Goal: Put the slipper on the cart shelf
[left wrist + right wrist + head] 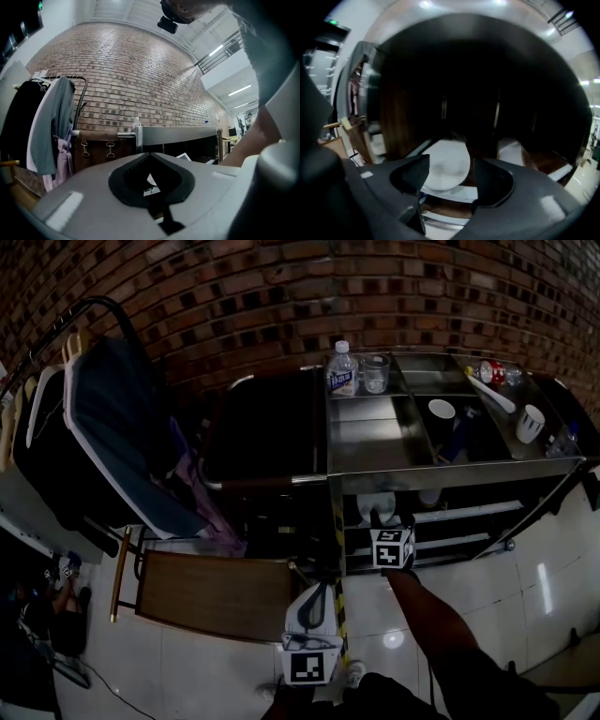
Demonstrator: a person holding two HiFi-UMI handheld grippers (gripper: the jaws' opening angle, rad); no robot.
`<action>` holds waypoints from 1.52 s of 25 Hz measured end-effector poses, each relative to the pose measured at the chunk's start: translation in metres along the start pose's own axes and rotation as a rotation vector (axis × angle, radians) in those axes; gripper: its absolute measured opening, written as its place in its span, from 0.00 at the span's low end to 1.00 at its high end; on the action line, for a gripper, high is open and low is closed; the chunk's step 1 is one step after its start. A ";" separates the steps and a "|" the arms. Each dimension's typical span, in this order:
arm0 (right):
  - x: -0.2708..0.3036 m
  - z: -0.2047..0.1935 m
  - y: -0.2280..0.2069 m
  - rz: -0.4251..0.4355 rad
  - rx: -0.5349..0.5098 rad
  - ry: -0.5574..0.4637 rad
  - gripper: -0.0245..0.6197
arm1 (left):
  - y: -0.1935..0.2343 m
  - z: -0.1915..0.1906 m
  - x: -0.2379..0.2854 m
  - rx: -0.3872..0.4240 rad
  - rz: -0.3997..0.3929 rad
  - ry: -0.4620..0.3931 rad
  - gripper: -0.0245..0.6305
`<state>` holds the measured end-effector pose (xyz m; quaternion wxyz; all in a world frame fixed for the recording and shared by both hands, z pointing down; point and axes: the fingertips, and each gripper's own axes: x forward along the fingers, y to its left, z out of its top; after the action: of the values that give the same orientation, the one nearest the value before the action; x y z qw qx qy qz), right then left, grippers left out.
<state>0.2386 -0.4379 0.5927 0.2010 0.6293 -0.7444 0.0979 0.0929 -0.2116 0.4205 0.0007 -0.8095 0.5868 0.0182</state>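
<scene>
Under the steel cart top [450,470], a white slipper [373,507] lies on the cart's shelf. My right gripper [392,521], with its marker cube, points into that shelf. In the right gripper view it [451,174] is open. The white slipper [445,166] rests on the shelf just past its black pads [415,172], which do not press on it. A second pale slipper [511,150] lies to its right. My left gripper [322,589] hangs low in front of the cart. Its jaws [150,180] look shut, with nothing held.
The cart top carries a water bottle [342,368], a glass [375,373], a bowl [442,409] and a cup [531,423]. A clothes rack with garments [103,427] stands at the left. A brown panel [216,592] lies on the tiled floor beside the cart.
</scene>
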 end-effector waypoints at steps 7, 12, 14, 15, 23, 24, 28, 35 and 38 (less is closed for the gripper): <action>-0.111 0.046 0.009 0.080 0.012 -0.222 0.34 | -0.006 -0.002 0.000 -0.024 0.004 0.005 0.06; -0.180 0.050 0.004 0.094 0.033 -0.287 0.04 | -0.024 0.008 0.000 -0.011 -0.043 -0.021 0.06; -0.202 0.049 0.004 0.097 0.029 -0.298 0.04 | -0.032 0.013 -0.003 -0.015 -0.059 -0.026 0.06; -0.212 0.049 0.004 0.095 0.030 -0.303 0.04 | -0.036 0.015 -0.004 -0.017 -0.067 -0.028 0.06; -0.280 0.046 0.007 0.070 0.067 -0.330 0.04 | -0.055 0.018 -0.010 -0.001 -0.099 -0.035 0.06; -0.286 0.044 0.008 0.070 0.080 -0.326 0.04 | -0.057 0.020 -0.011 0.003 -0.100 -0.039 0.06; -0.301 0.038 0.014 0.084 0.070 -0.343 0.04 | -0.059 0.025 -0.013 -0.004 -0.095 -0.044 0.06; -0.314 0.053 0.021 0.102 0.087 -0.388 0.04 | -0.055 0.031 -0.018 -0.006 -0.094 -0.033 0.06; -0.315 0.059 0.027 0.112 0.078 -0.402 0.04 | -0.053 0.031 -0.019 0.001 -0.099 -0.035 0.06</action>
<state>0.2421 -0.1731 0.4095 0.0182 0.6010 -0.7990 0.0100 0.1362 -0.1760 0.3891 0.0123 -0.8372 0.5458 0.0322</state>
